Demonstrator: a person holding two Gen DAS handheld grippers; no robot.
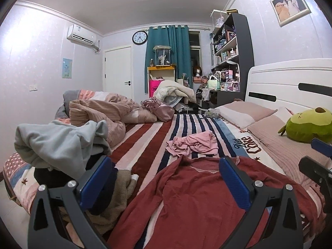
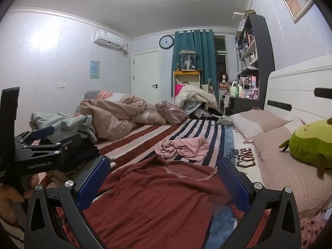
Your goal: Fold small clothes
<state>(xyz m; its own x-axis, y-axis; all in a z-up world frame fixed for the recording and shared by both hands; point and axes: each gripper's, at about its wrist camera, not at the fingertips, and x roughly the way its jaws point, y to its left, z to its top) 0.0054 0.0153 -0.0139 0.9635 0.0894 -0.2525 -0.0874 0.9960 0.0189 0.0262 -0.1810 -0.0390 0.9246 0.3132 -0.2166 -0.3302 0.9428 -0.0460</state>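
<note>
A dark red garment (image 1: 186,199) (image 2: 157,195) lies spread out and rumpled on the striped bed, straight in front of both grippers. Beyond it sits a crumpled pink garment (image 1: 193,145) (image 2: 182,147). My left gripper (image 1: 166,178) hovers open just above the red garment's near part, nothing between its blue pads. My right gripper (image 2: 164,178) is likewise open over the same garment, a little to the right. In the right wrist view the left gripper (image 2: 41,145) shows at the left edge, held by a hand (image 2: 12,193).
A heap of grey, black and beige clothes (image 1: 62,145) sits at the bed's left edge. A bunched pink duvet (image 1: 108,112) lies farther back. Pillows (image 1: 249,112) and a green plush toy (image 1: 305,124) rest by the white headboard (image 1: 290,83) on the right.
</note>
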